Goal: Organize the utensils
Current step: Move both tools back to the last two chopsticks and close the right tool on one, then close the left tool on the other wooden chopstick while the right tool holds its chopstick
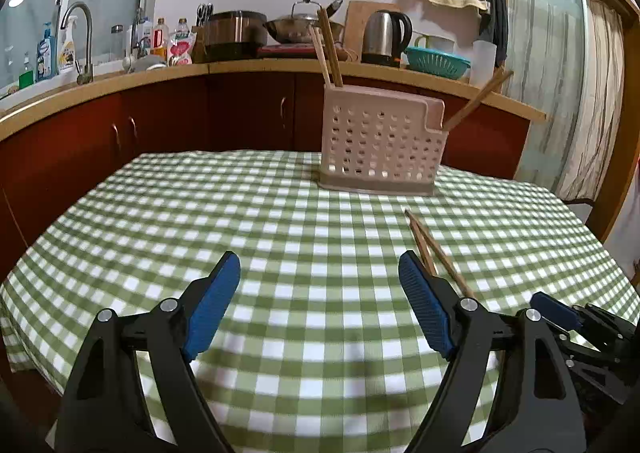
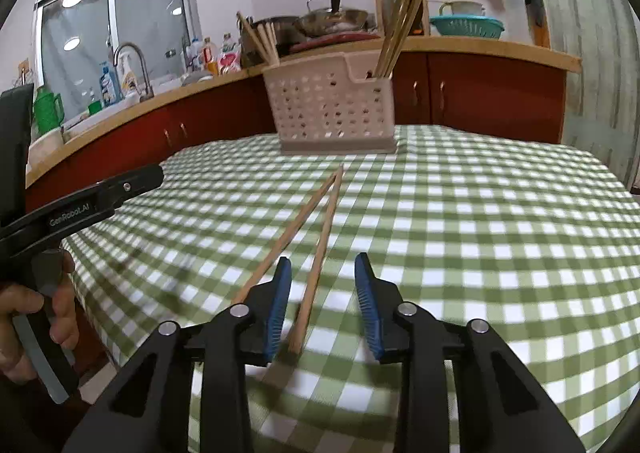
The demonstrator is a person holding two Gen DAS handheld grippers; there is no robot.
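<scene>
A pair of wooden chopsticks (image 2: 320, 229) lies on the green checked tablecloth (image 2: 480, 233), tips toward a pale perforated utensil holder (image 2: 332, 105) at the far edge. The holder has chopsticks standing in both end compartments. My right gripper (image 2: 323, 273) is open, low over the near ends of the lying pair; one stick passes between its blue pads, the other lies just outside the left pad. My left gripper (image 1: 320, 265) is open and empty above the cloth, left of the chopsticks (image 1: 434, 249). The holder (image 1: 380, 145) stands ahead of it. The right gripper (image 1: 560, 313) shows at lower right.
A kitchen counter (image 1: 240, 67) with red cabinets runs behind the table, carrying a tap, bottles, pots, a kettle (image 1: 386, 37) and a teal basket (image 1: 438, 61). The left hand-held gripper (image 2: 80, 205) shows at the left of the right wrist view.
</scene>
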